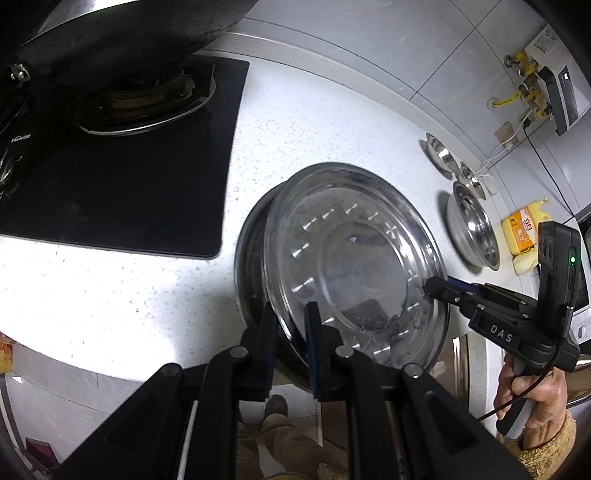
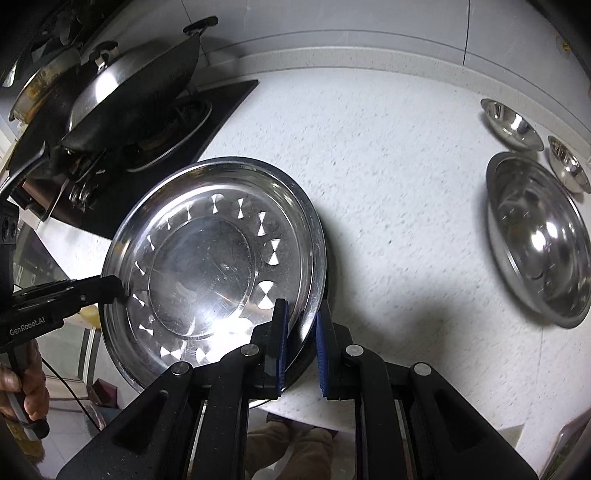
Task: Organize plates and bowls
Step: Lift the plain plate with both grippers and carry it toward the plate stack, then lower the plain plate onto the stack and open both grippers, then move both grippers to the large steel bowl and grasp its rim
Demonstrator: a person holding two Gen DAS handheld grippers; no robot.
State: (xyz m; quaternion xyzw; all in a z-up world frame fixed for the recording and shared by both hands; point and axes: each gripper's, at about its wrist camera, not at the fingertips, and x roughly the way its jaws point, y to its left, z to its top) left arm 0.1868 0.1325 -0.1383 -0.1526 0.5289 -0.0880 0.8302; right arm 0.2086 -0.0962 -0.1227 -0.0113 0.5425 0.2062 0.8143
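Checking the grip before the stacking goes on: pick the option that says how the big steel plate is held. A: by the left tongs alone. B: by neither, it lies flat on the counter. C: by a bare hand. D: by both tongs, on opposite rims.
D: the left tongs and right tongs each clamp an opposite rim of the steel plate.

Under the steel plate point(image 1: 354, 258) clamped in my left hand-held gripper point(image 1: 291, 332) a second rim shows, but I cannot tell whether it is a separate plate or how much of it there is. My right hand-held gripper point(image 2: 301, 339) covers the plate's near rim in its own view. The wok point(image 1: 122, 33) far ahead to the left is cut off by the top edge. The yellow packet point(image 1: 522, 232) beyond my right hand-held gripper carries print too small to read. My feet below the desk point(image 1: 110, 288) are partly hidden.
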